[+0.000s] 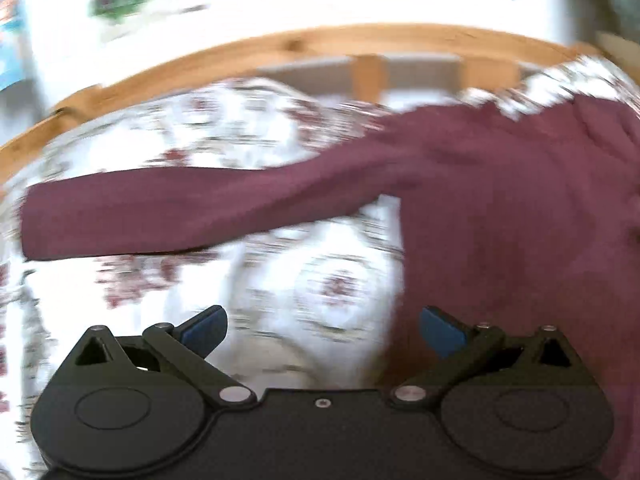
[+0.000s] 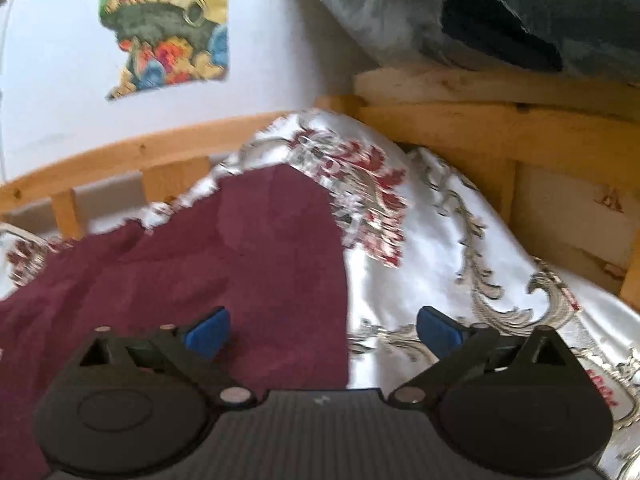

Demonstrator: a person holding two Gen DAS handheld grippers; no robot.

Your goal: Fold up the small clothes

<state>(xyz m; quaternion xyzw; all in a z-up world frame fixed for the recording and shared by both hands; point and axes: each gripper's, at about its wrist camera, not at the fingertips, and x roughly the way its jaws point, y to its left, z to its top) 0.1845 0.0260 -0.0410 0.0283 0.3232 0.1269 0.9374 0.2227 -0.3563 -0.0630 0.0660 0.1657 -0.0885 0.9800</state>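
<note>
Both grippers, left gripper [image 1: 323,330] and right gripper [image 2: 323,330], hang spread wide and empty over the maroon shirt [image 1: 500,208] lying on the bedspread [image 2: 440,240] toward its far edge, where a careless pinch could snag the slippery cover too.

No legible text, label, brand, number or sign appears in either wrist view. The colourful printed posters [image 2: 168,28] on the white wall carry pictures only, too blurred to yield any lettering. Nothing readable is found elsewhere.
</note>
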